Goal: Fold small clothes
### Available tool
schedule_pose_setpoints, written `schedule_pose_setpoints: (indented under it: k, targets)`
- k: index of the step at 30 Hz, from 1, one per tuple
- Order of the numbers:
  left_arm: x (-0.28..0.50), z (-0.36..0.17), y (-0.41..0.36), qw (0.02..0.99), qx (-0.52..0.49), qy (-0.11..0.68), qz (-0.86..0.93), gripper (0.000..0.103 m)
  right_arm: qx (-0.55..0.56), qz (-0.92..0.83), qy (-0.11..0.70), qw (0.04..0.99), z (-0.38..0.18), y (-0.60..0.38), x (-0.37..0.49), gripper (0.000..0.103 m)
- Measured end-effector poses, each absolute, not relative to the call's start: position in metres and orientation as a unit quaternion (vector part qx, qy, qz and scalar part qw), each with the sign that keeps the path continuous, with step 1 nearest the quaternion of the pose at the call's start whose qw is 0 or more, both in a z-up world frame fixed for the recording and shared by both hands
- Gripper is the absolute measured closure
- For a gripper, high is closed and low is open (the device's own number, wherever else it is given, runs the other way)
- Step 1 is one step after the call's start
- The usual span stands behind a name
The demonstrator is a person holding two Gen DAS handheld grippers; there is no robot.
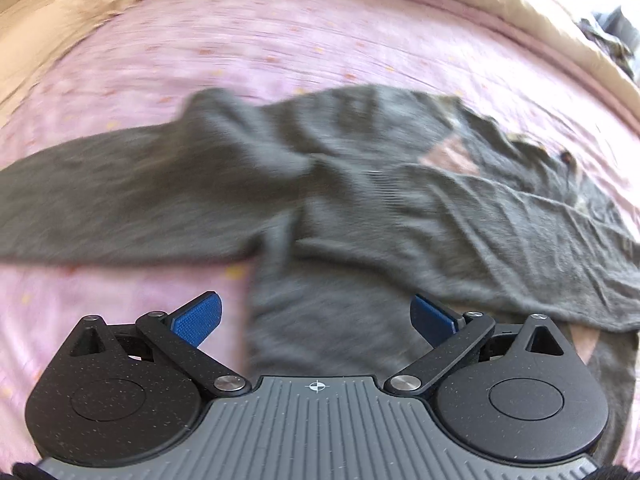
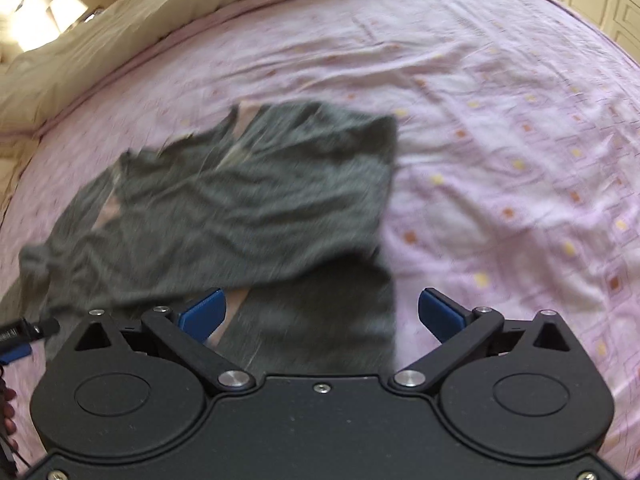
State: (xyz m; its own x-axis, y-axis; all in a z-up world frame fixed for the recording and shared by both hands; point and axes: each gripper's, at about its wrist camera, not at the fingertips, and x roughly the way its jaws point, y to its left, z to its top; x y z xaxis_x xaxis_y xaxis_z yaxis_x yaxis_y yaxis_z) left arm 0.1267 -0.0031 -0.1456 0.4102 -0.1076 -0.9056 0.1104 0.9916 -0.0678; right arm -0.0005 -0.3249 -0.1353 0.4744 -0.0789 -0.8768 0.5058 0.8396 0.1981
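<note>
A bed [image 2: 500, 128] in a pink sheet with small orange and yellow squares is carrying a grey top [image 2: 248, 200]. The top is lying crumpled on the sheet, one sleeve [image 1: 100, 196] stretching out flat, possibly partly folded over itself; blur is hiding the detail. A beige quilt [image 2: 80, 52] is lying along the far edge.

You are looking at a sweater [image 1: 360, 200] lying spread on the bedsheet [image 2: 500, 120], nearer the bed's left edge, one sleeve [image 1: 100, 208] reaching leftward. A duvet [image 2: 100, 40] is lying bunched along the far edge.
</note>
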Motion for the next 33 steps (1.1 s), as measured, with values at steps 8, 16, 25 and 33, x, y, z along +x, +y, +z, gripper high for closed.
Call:
schedule_pose_setpoints:
  k: [8, 16, 25, 33]
  targets:
    - [0.108, -0.14, 0.116, 0.829, -0.039, 0.556, 0.035, 0.001, 0.142, -0.118, 0.538, 0.822, -0.144, -0.251, 0.004, 0.001]
    - [0.113, -0.135, 0.22, 0.823, -0.068, 0.553, 0.112, 0.002, 0.066, -0.044, 0.567, 0.82, -0.147, -0.173, 0.026, 0.001]
    - [0.148, -0.137, 0.29, 0.832, -0.124, 0.525, 0.132, 0.002, 0.079, -0.042, 0.576, 0.813, -0.141, -0.131, 0.053, 0.001]
    - [0.176, -0.157, 0.321, 0.832, -0.16, 0.511, 0.145, 0.002, 0.086, -0.048, 0.589, 0.802, -0.135, -0.115, 0.068, 0.001]
